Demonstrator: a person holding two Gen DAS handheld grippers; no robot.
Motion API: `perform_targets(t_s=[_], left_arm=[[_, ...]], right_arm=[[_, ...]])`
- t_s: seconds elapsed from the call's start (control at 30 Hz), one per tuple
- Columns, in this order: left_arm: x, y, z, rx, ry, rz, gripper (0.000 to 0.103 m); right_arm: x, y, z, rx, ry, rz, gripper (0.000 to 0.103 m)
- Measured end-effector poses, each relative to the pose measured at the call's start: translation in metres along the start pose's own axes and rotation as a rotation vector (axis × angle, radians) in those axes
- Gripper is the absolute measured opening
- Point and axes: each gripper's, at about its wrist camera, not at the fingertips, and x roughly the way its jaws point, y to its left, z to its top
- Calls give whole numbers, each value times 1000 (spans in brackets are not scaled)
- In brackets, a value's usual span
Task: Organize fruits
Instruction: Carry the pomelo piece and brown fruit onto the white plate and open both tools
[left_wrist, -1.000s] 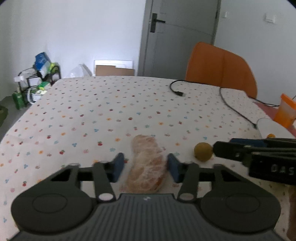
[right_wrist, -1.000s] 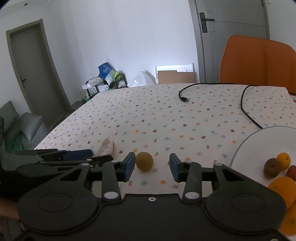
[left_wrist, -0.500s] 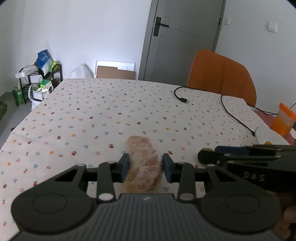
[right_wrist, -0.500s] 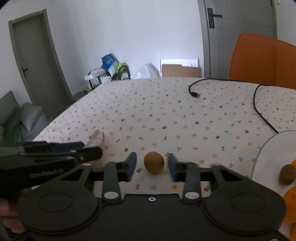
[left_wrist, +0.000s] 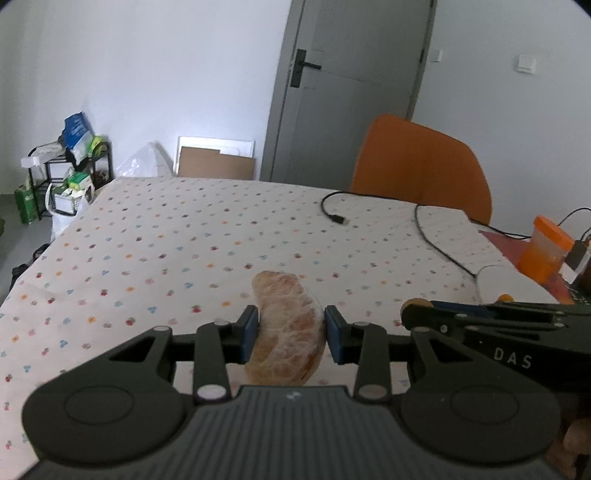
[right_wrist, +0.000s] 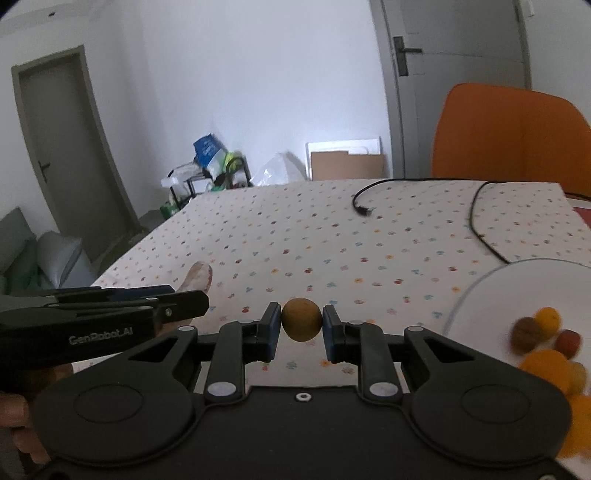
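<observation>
Two grippers, one fruit each. Left gripper (left_wrist: 289, 334) has its jaws pressed on both sides of a peeled orange piece (left_wrist: 288, 341), held just over the dotted tablecloth (left_wrist: 184, 240). Right gripper (right_wrist: 300, 332) is squeezed tight on a small round brown fruit (right_wrist: 301, 319), also above the cloth. White plate (right_wrist: 480, 291) w/ more fruit sits near, on the right. Black cable (right_wrist: 476, 218) lies farther back.

Your grippers are black with blue pads (left_wrist: 249, 334). The segment (left_wrist: 288, 328) is pale orange with white webbing. The round fruit (right_wrist: 301, 319) is olive-brown. The tablecloth (left_wrist: 177, 240) is cream with small multicoloured dots. The plate (right_wrist: 480, 295) is white. The chair (left_wrist: 421, 166) is orange. The cable (left_wrist: 424, 225) is black.
</observation>
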Motion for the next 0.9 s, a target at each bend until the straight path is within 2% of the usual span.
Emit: perform_targets(t_s=[0.5, 0.9], left_arm=[[-8, -58, 1, 65, -23, -101, 37], [0, -105, 1, 125, -21, -159, 37]], right_arm=[[-60, -48, -11, 74, -91, -90, 23], [-88, -97, -21, 136, -126, -169, 23]])
